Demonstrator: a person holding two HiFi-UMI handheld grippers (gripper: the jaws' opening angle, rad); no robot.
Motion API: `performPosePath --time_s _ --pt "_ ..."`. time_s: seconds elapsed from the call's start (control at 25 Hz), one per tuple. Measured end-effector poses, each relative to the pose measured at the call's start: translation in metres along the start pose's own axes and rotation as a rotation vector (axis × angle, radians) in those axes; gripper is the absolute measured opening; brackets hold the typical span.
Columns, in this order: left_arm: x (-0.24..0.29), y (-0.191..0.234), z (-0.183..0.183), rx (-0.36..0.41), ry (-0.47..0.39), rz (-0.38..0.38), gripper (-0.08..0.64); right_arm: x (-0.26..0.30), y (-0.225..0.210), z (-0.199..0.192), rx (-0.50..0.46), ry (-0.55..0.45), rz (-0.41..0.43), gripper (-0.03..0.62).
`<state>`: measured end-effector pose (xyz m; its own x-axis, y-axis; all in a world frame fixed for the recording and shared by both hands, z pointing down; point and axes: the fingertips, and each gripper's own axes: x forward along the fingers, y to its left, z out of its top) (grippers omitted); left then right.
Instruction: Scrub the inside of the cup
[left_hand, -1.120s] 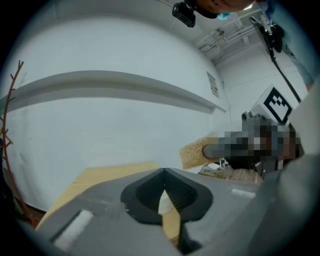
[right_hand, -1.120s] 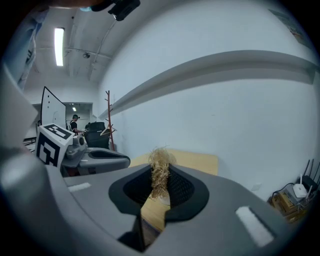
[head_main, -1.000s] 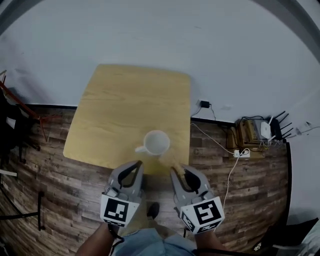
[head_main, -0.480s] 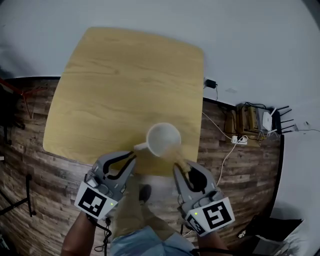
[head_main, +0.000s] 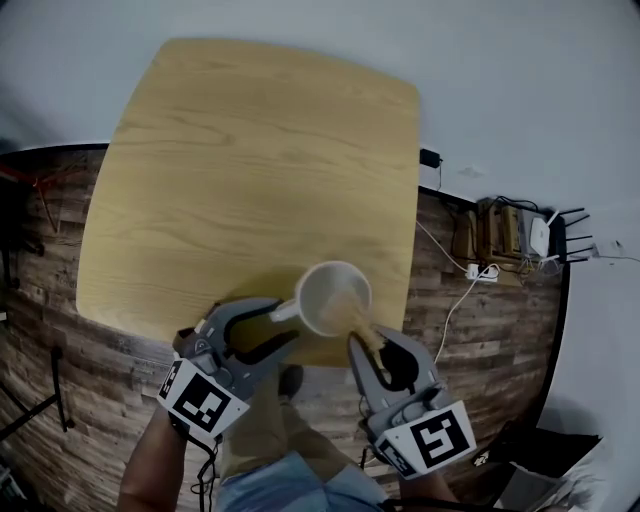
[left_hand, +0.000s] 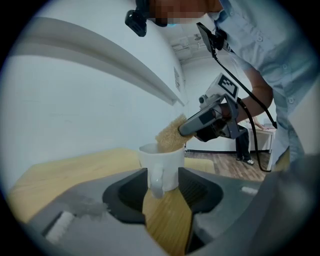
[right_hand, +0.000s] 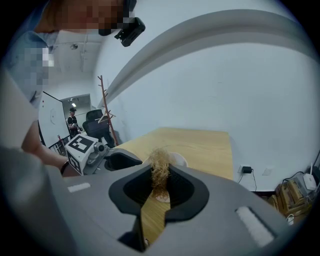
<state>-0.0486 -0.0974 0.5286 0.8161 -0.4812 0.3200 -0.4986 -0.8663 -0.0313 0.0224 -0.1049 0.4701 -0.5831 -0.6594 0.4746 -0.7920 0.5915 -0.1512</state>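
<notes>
A white cup (head_main: 333, 297) stands on the wooden table (head_main: 250, 160), close to its front edge. The cup's handle (head_main: 283, 312) points toward my left gripper (head_main: 283, 320). In the left gripper view that handle (left_hand: 156, 182) sits between the left gripper's (left_hand: 161, 175) opening jaws, with a gap on each side. My right gripper (head_main: 368, 335) is shut on a tan scrubbing sponge (head_main: 358, 320), which dips over the cup's near rim. In the right gripper view the sponge (right_hand: 160, 170) fills the right gripper's (right_hand: 160, 175) jaws and hides most of the cup (right_hand: 176, 159).
The table's front edge (head_main: 300, 355) lies just under both grippers, with wood floor (head_main: 90, 400) below. A power strip, cables and a router (head_main: 505, 240) sit on the floor at the right. A coat rack (right_hand: 105, 110) and an office chair (right_hand: 97, 125) stand at the far left.
The left gripper's jaws have spread from shut to wide apart and now straddle the cup's handle. The right gripper has carried the sponge forward to the cup's rim. The head view has tilted closer.
</notes>
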Motion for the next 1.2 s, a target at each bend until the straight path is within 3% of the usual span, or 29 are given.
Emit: performPosePath --time_s 0.16,0.32,0.52,0.84,0.96,1.2 --pt "0.009 -0.004 -0.006 -0.001 0.042 -0.039 0.202 0.003 -0.001 -0.002 -0.003 0.016 0.012 0.067" --pt "0.015 -0.005 -0.012 0.022 0.107 -0.027 0.199 0.005 -0.005 -0.001 0.009 0.013 0.015 0.067" --pt "0.019 0.004 -0.018 0.052 0.174 -0.016 0.091 0.009 -0.008 0.001 0.020 0.017 0.022 0.067" --pt "0.020 0.004 -0.026 0.029 0.273 -0.134 0.075 0.014 -0.014 -0.003 0.055 0.026 0.031 0.066" --pt "0.021 0.006 -0.022 0.066 0.342 -0.164 0.071 0.015 -0.015 -0.007 0.052 0.046 0.026 0.066" --pt "0.029 0.009 -0.006 0.130 0.451 -0.235 0.071 0.016 -0.012 -0.005 -0.040 0.126 0.043 0.066"
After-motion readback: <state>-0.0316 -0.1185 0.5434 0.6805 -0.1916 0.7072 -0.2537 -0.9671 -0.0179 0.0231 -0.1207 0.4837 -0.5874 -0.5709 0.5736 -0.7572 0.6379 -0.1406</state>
